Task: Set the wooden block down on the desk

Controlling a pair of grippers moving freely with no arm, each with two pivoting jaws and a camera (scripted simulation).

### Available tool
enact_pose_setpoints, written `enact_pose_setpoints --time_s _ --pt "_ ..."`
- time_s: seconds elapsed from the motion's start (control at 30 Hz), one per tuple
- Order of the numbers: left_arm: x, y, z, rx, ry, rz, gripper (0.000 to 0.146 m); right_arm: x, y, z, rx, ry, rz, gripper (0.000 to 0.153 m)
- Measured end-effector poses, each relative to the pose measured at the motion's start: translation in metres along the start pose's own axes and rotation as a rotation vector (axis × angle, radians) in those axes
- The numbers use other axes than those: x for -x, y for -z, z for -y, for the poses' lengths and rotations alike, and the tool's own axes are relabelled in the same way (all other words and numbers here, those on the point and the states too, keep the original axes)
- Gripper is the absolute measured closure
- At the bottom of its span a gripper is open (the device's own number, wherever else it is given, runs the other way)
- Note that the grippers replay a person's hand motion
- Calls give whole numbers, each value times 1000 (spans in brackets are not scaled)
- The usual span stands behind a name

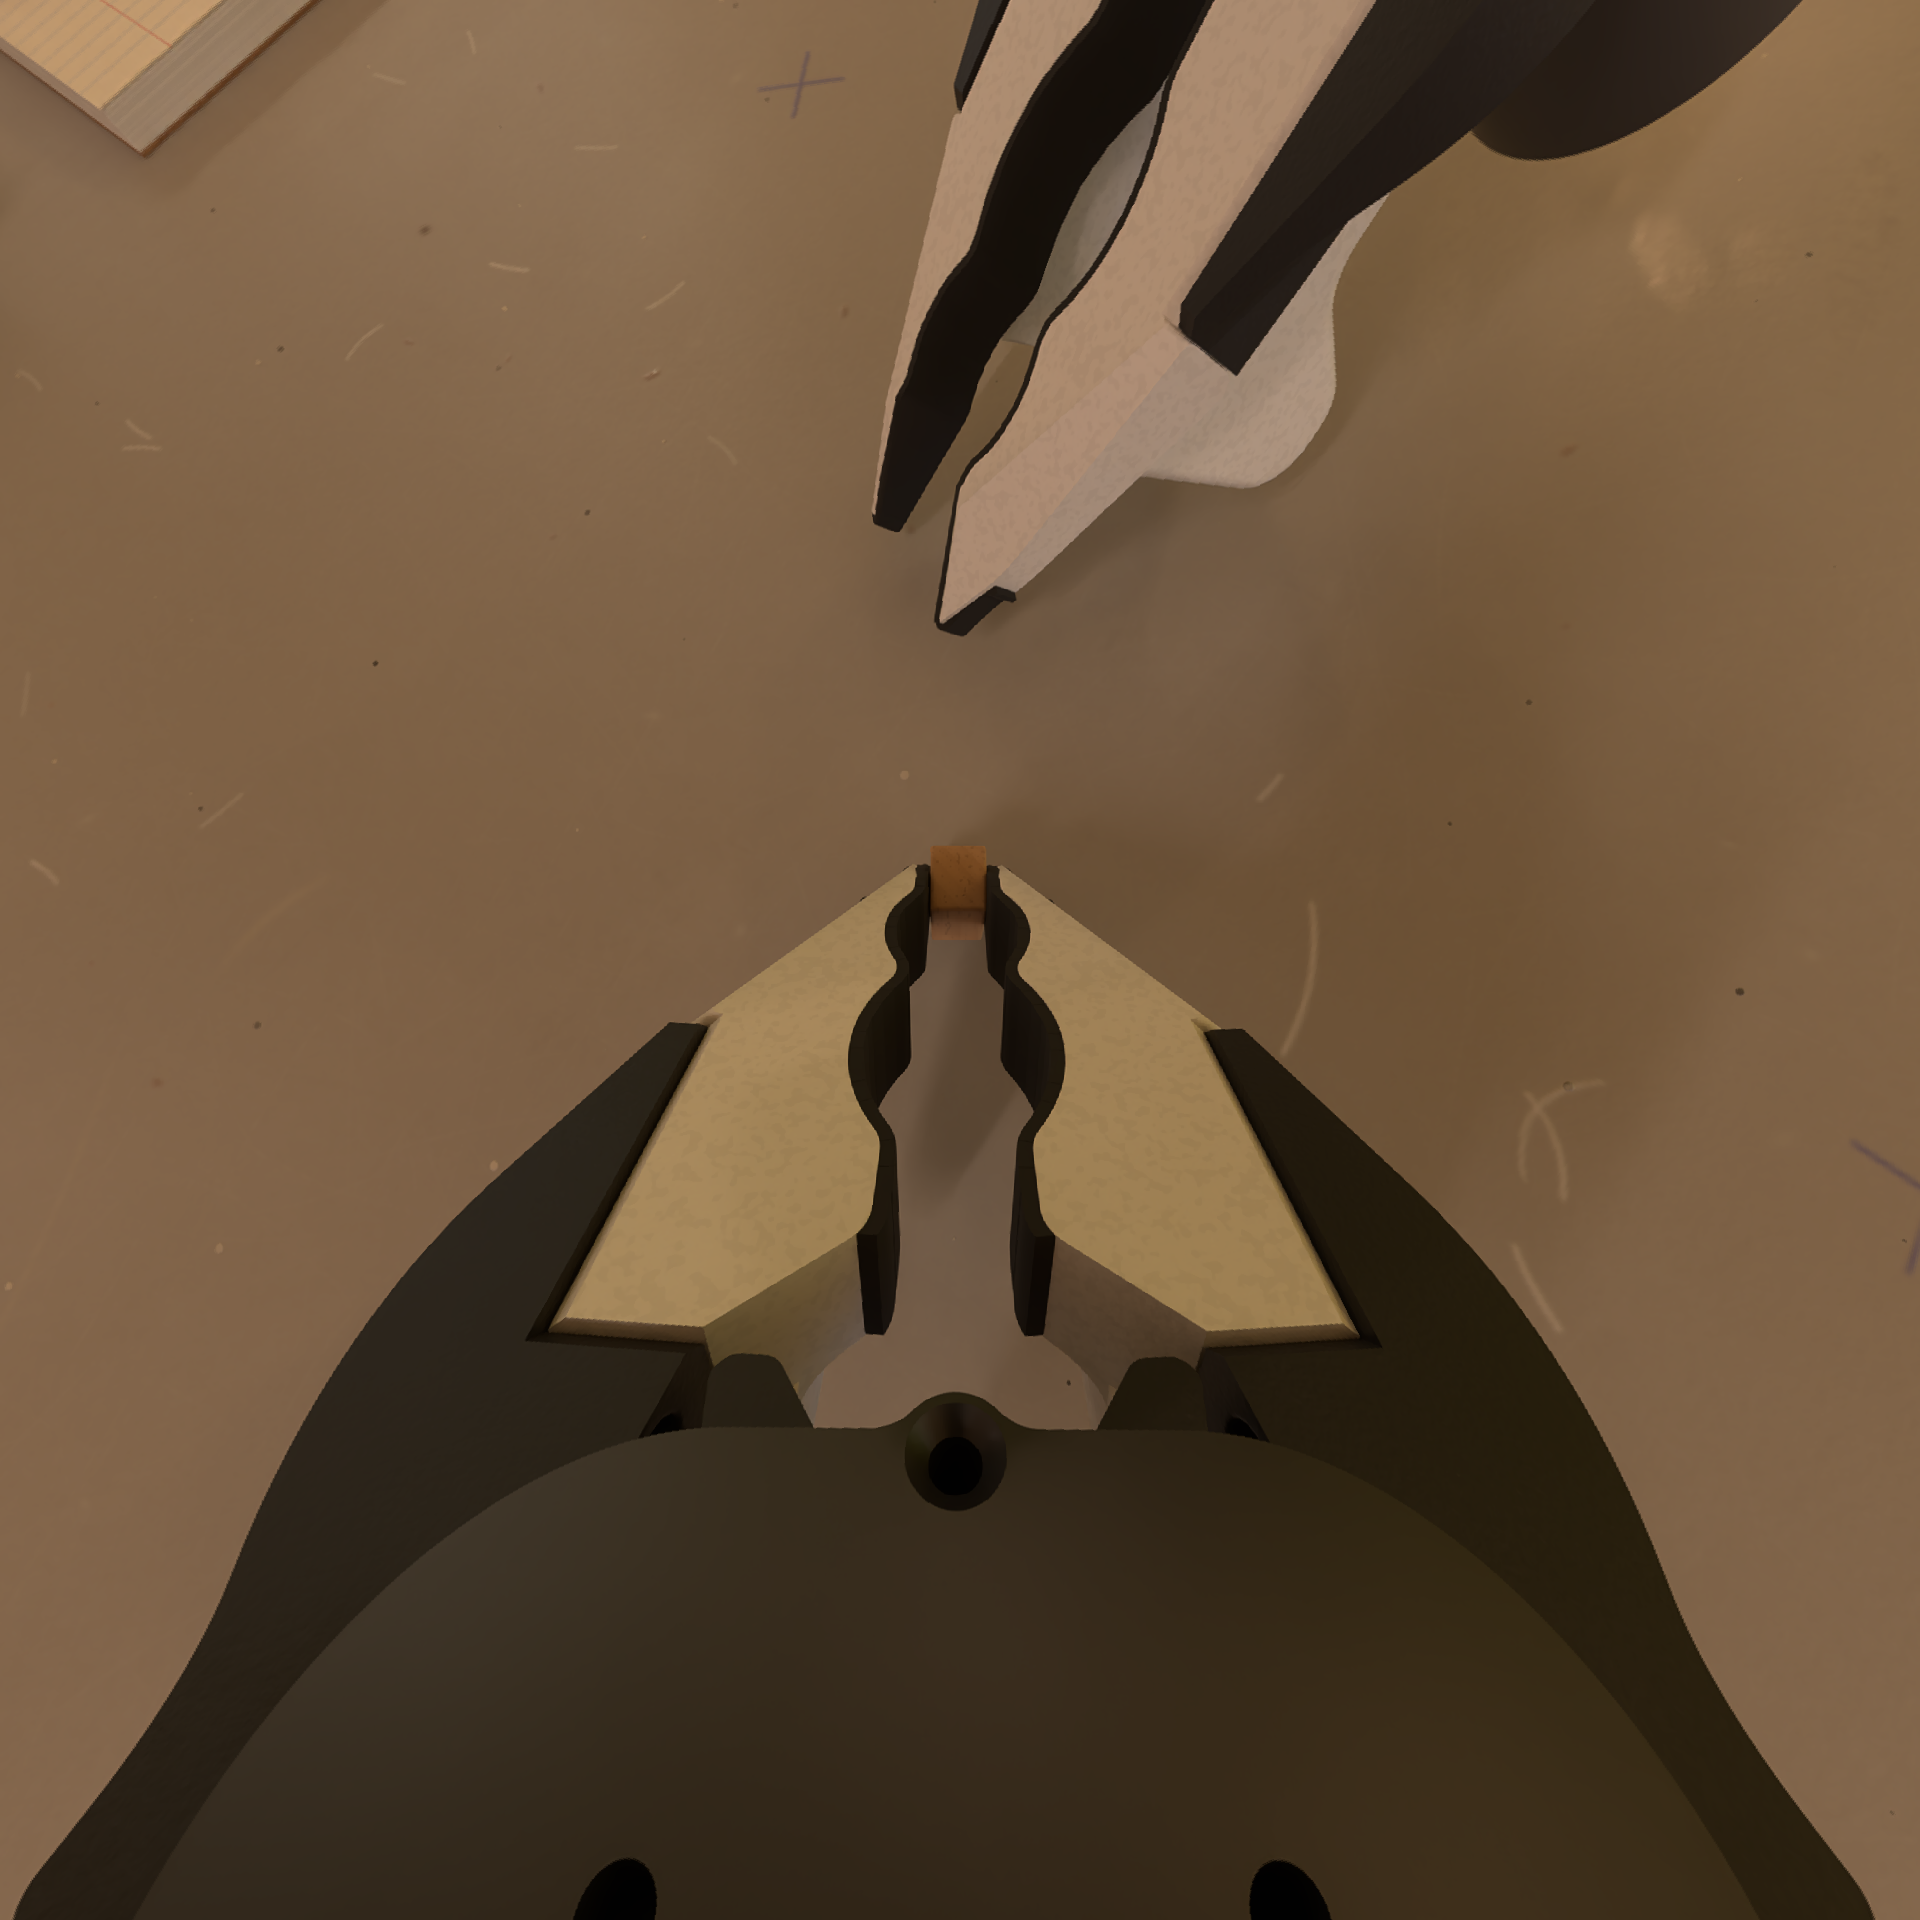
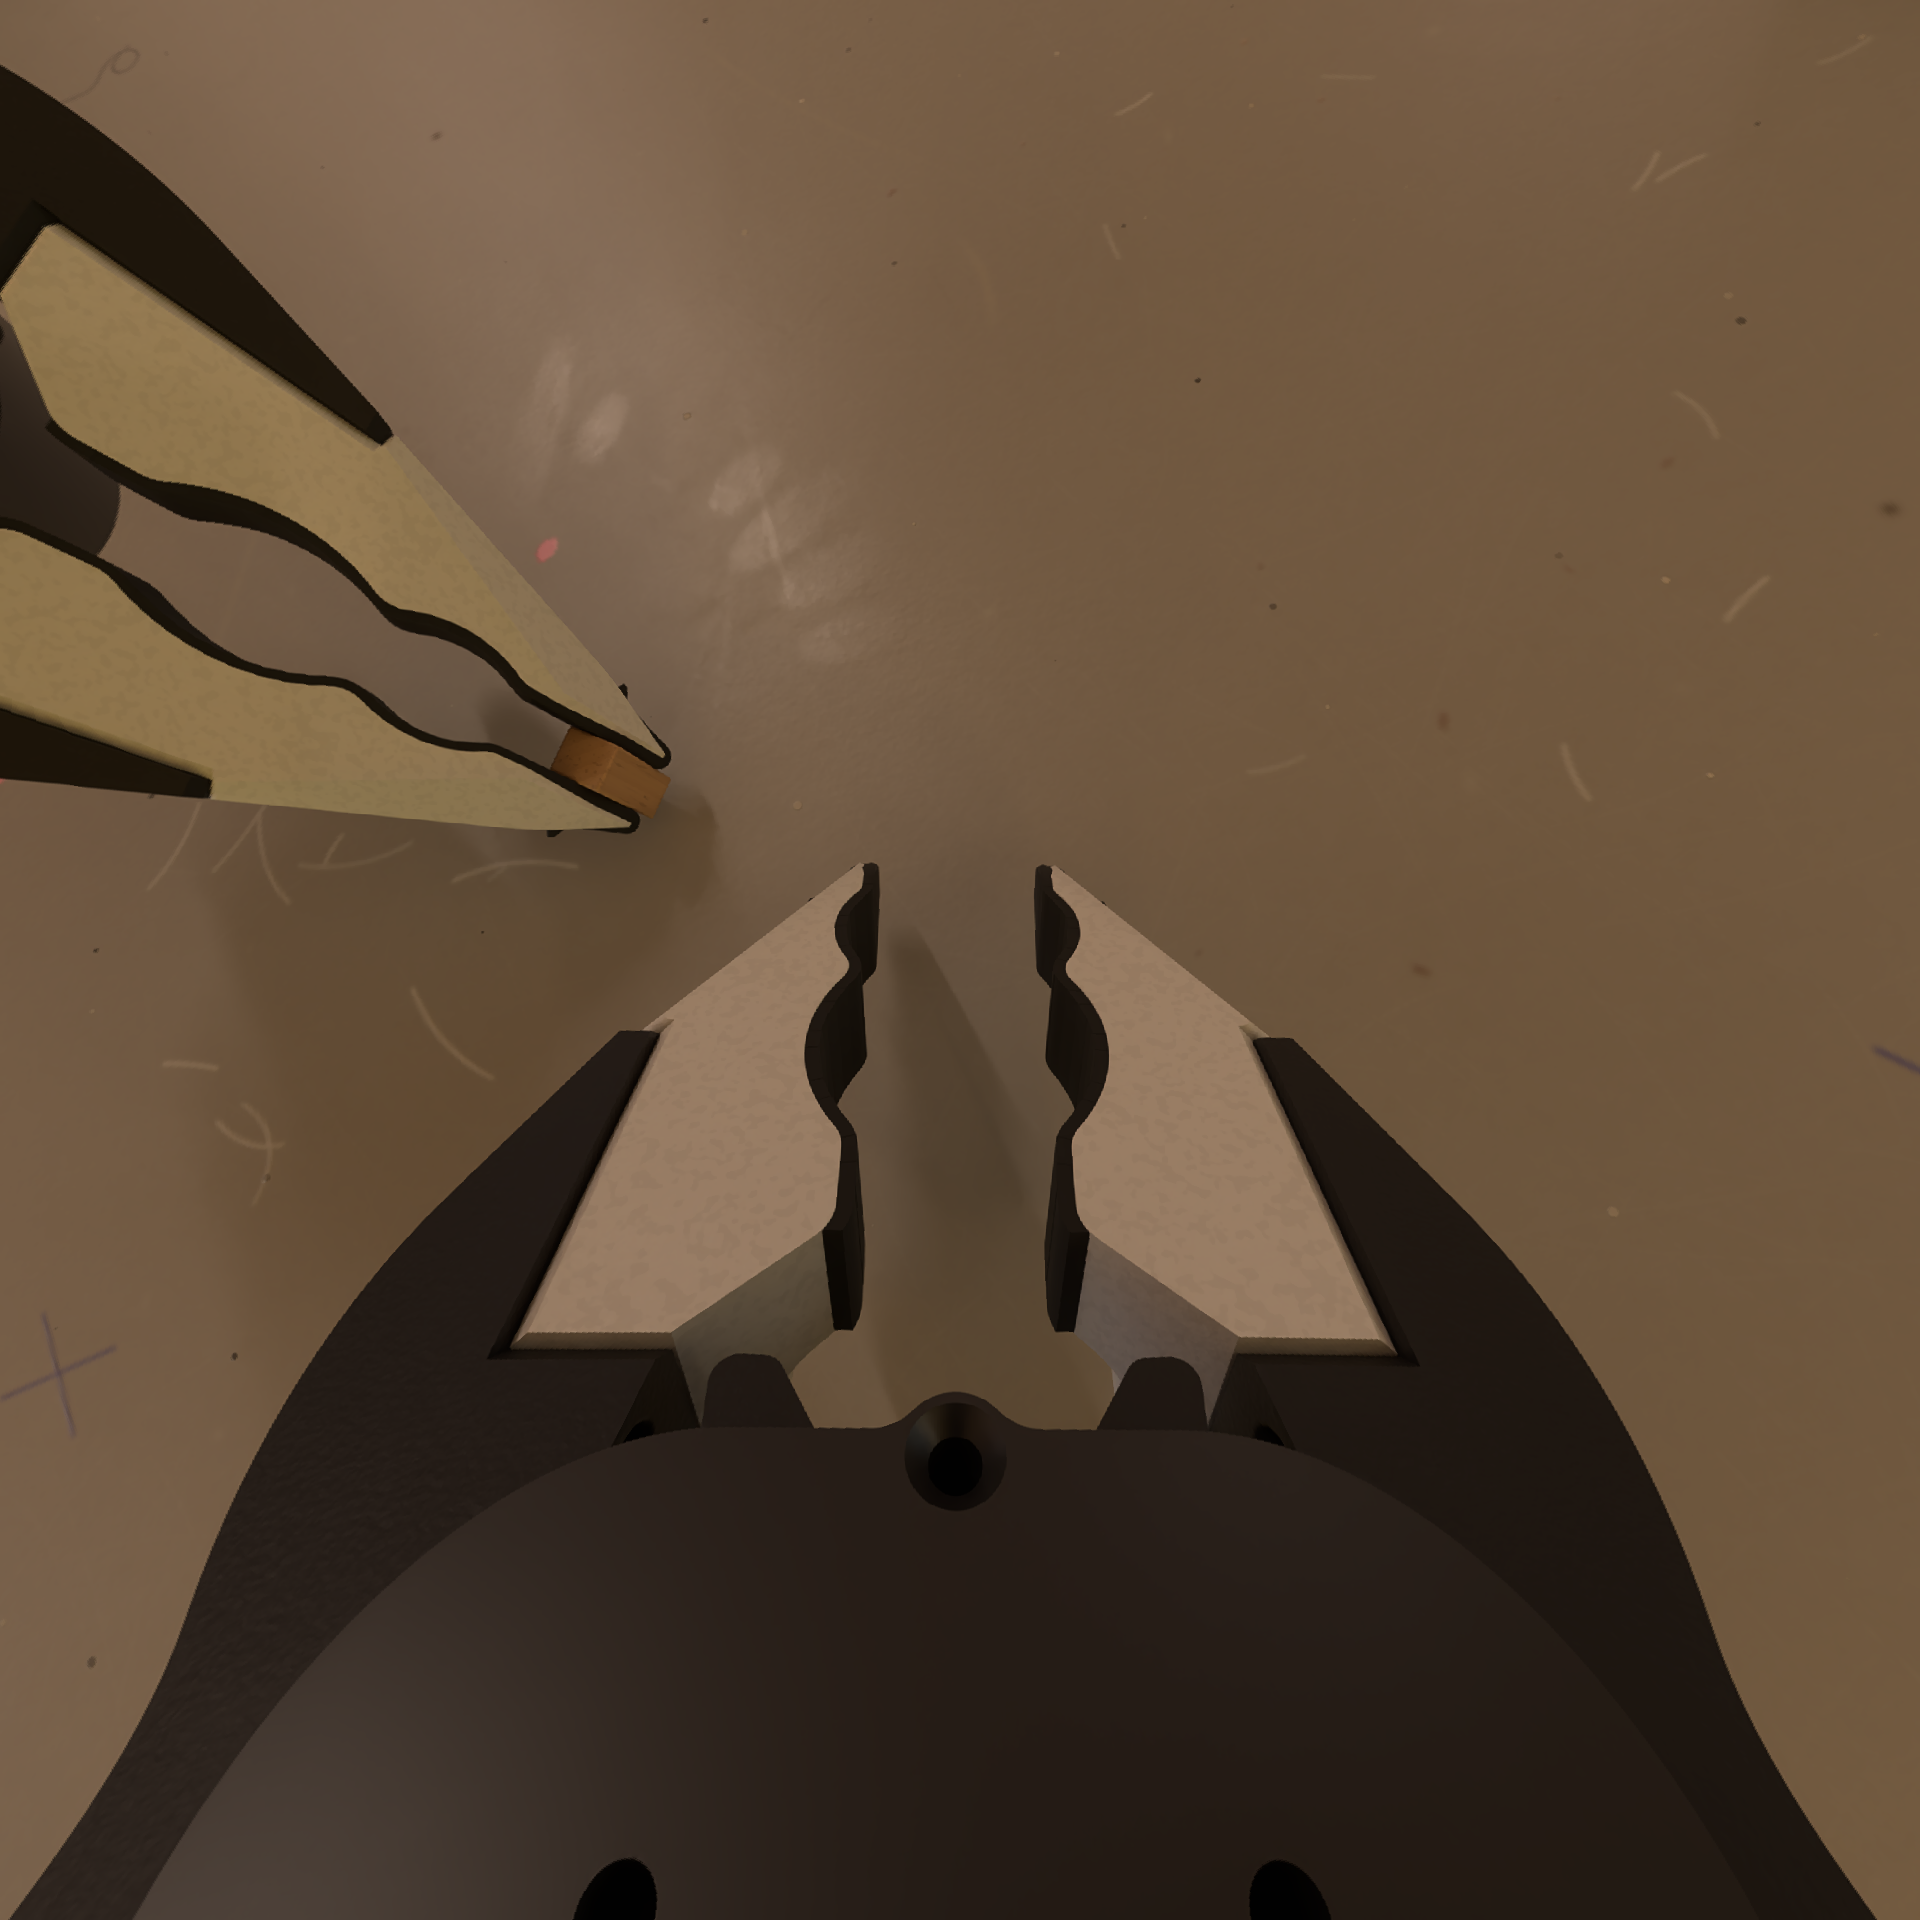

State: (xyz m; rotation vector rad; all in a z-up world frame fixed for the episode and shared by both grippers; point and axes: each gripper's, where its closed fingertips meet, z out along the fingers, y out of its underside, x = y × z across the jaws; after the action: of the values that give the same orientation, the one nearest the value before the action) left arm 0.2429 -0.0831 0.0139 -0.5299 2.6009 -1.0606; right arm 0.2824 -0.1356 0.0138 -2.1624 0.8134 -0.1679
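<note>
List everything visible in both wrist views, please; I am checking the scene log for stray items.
wooden block: one, orange-brown, pinched at the tips of the left gripper, close above the desk.
pad of lined paper: one, pale tan, lying on the desk at the far left corner of the left wrist view, cut off by the frame.
desk: one, brown, scuffed with fine scratches and small pen crosses, under everything.
left gripper: one, black with cream-yellow fingers, shut on the wooden block.
right gripper: one, black with pale fingers, open and empty, just beside the left gripper's tips.
</note>
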Motion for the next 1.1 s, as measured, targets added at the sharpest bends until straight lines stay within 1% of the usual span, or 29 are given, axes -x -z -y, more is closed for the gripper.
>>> enact_pose_setpoints --time_s 0.13,0.2,0.33,0.37,0.43,0.47,0.53,0.67,0.73,0.87,1.0,1.1 --pt "0 -1 2 -4 1 -5 137 -2 0 0 -2 -3 -11 123" --pt "-2 -2 1 -1 29 -34 137 -3 0 1 -9 -1 -15 123" --pt "-3 5 6 -44 28 -54 136 1 0 1 -5 14 4 122" --pt "-5 10 9 -71 25 -79 131 1 0 1 -5 20 7 122" --pt "-7 18 12 -101 1 -127 128 1 0 2 -4 10 21 123" --pt "-5 22 11 -99 -26 -130 126 0 0 1 -2 6 25 123" --pt "2 25 9 -94 -134 -107 121 1 0 1 1 4 34 123" --pt "9 15 1 -58 -338 -86 104 3 -1 1 7 9 53 123" --pt "8 10 -2 -56 -378 -108 98 3 -1 1 8 8 59 123" --pt "8 5 -1 -66 -392 -140 97 4 -1 0 12 8 72 123" --pt "7 3 -2 -51 -354 -229 96 6 -2 0 15 11 82 122" --pt "7 1 -2 -11 -330 -295 91 6 -2 0 17 12 90 122"
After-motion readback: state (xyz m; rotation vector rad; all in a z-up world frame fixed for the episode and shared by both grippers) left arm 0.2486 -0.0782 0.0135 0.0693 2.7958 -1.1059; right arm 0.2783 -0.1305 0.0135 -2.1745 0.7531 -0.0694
